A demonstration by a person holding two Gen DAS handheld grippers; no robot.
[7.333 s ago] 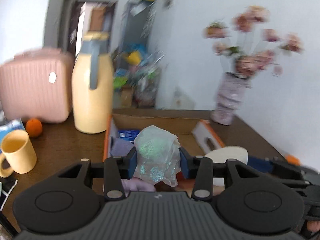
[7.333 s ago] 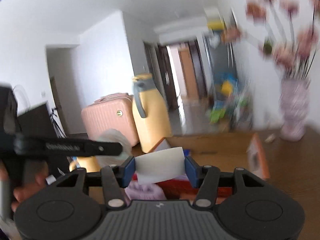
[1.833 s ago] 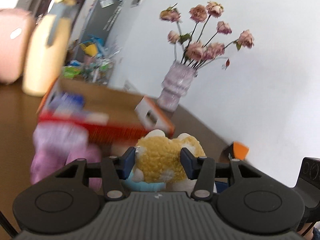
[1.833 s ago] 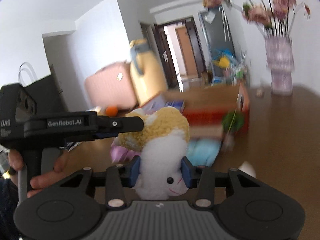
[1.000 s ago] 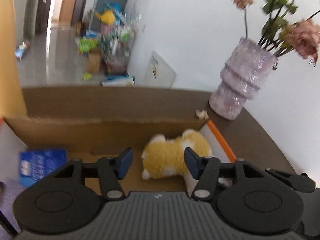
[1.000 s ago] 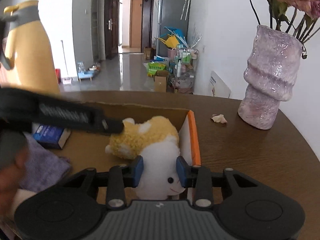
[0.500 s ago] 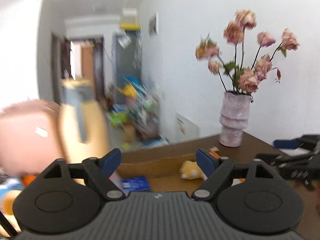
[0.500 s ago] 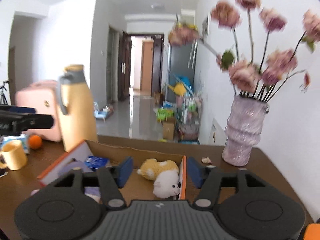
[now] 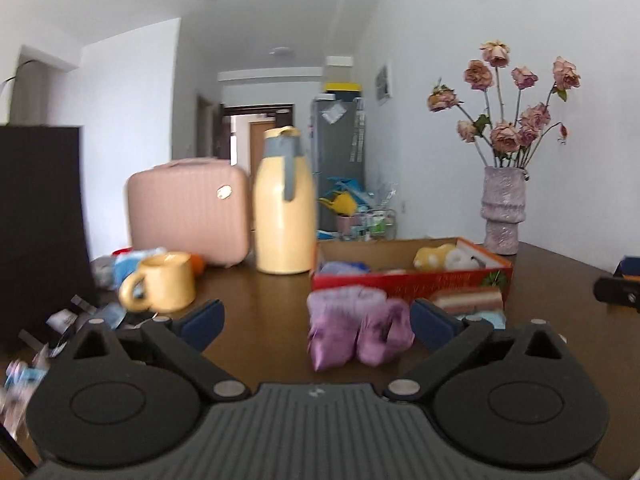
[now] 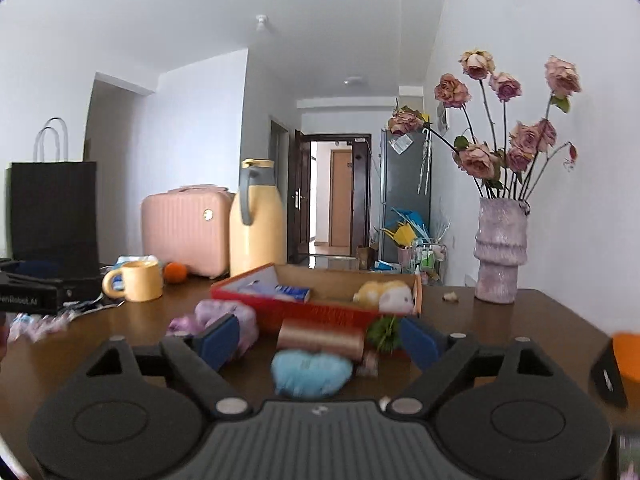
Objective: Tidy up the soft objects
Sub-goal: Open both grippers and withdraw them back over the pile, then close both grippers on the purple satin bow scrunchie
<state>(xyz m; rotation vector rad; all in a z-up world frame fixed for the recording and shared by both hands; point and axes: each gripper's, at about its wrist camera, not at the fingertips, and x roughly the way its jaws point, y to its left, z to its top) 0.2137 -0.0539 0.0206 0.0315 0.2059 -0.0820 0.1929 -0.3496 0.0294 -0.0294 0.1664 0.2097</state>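
Observation:
A red cardboard box stands on the brown table; a yellow and white plush toy lies in its right end beside a blue packet. In front of the box lie purple soft pieces, a brown roll, a light blue soft heart and a green bit. My left gripper is held back from the purple pieces, its jaws opening wide with nothing between the pads. My right gripper hangs before the roll and heart, jaws opening, pads touching nothing.
A yellow jug, a pink case, a yellow mug and an orange stand left of the box. A black paper bag is at the far left. A vase of dried roses stands at the right.
Both grippers let go of the plush toy in the box, opened and drew back from the box; the soft things in front of it have come into view.

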